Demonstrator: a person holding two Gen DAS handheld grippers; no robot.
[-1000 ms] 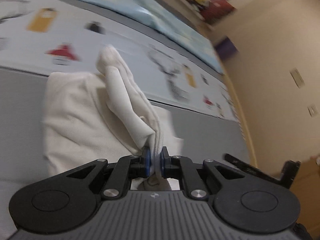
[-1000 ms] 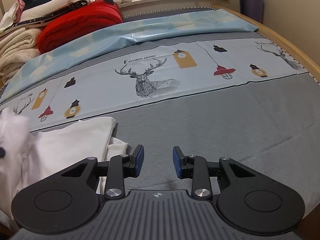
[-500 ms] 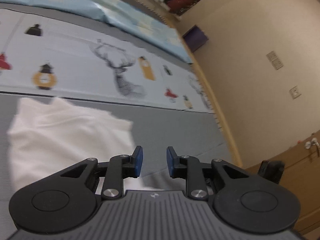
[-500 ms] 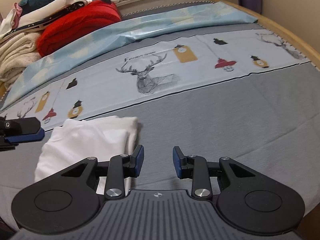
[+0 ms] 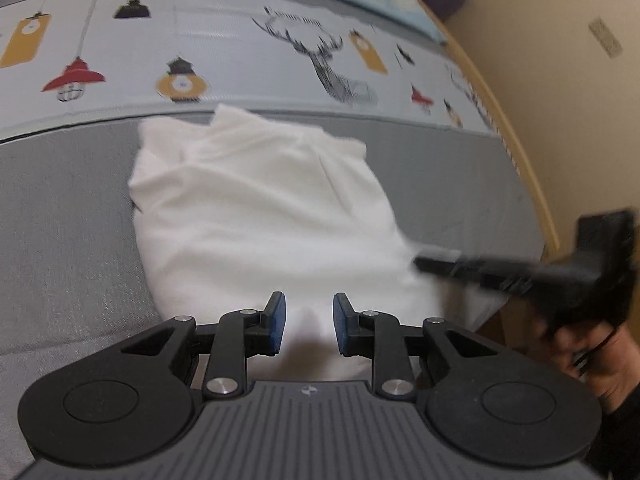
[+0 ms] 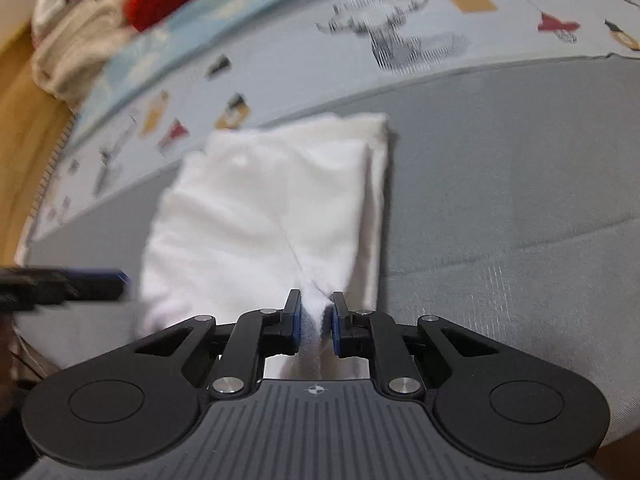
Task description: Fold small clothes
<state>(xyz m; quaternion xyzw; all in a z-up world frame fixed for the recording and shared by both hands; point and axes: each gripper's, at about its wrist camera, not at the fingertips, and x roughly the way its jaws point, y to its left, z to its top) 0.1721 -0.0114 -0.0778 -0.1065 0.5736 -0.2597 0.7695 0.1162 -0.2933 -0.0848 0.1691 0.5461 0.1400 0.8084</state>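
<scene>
A white folded garment point(image 5: 260, 216) lies on the grey part of the bed; it also shows in the right wrist view point(image 6: 264, 216). My left gripper point(image 5: 307, 326) is open and empty, just above the garment's near edge. My right gripper point(image 6: 316, 322) is shut on a pinch of the garment's near edge. The right gripper shows blurred at the right of the left wrist view point(image 5: 500, 272), at the garment's near right corner. The left gripper's finger point(image 6: 64, 284) shows at the left of the right wrist view, beside the garment.
The bedsheet has a pale band with deer and lantern prints point(image 5: 328, 64) behind the garment. A red blanket and cream clothes point(image 6: 120, 12) are piled at the far left. The wooden bed edge and beige wall point(image 5: 560, 100) are on the right.
My left gripper let go of the garment, which now lies flat and folded, and moved over its near edge. My right gripper moved left to the garment and closed on its near edge.
</scene>
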